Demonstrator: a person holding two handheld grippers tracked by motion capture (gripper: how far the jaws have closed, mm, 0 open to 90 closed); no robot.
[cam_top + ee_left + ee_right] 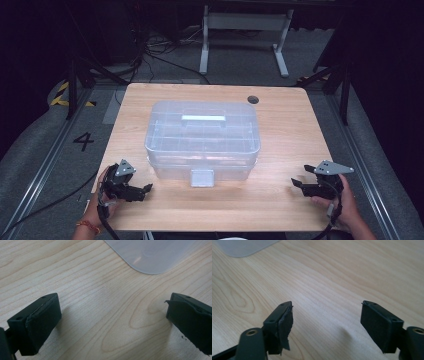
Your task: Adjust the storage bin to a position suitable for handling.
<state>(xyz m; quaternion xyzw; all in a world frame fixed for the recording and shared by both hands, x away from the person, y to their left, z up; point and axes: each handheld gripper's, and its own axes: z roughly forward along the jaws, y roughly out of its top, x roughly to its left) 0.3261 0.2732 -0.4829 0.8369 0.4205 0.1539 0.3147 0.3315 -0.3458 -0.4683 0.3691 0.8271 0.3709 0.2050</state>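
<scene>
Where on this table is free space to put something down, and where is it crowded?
Bare wood lies on the table between the left hand-held gripper and right hand-held gripper, and right of the clear plastic box. The middle is crowded.

A light wooden table point(280, 165) carries one clear plastic lidded box point(202, 137) at its middle — a dark round spot point(253, 99), perhaps a cable hole, sits near the far edge.

A black numeral "4" point(83, 141) is painted on the grey floor point(60, 150) left of the table.
</scene>
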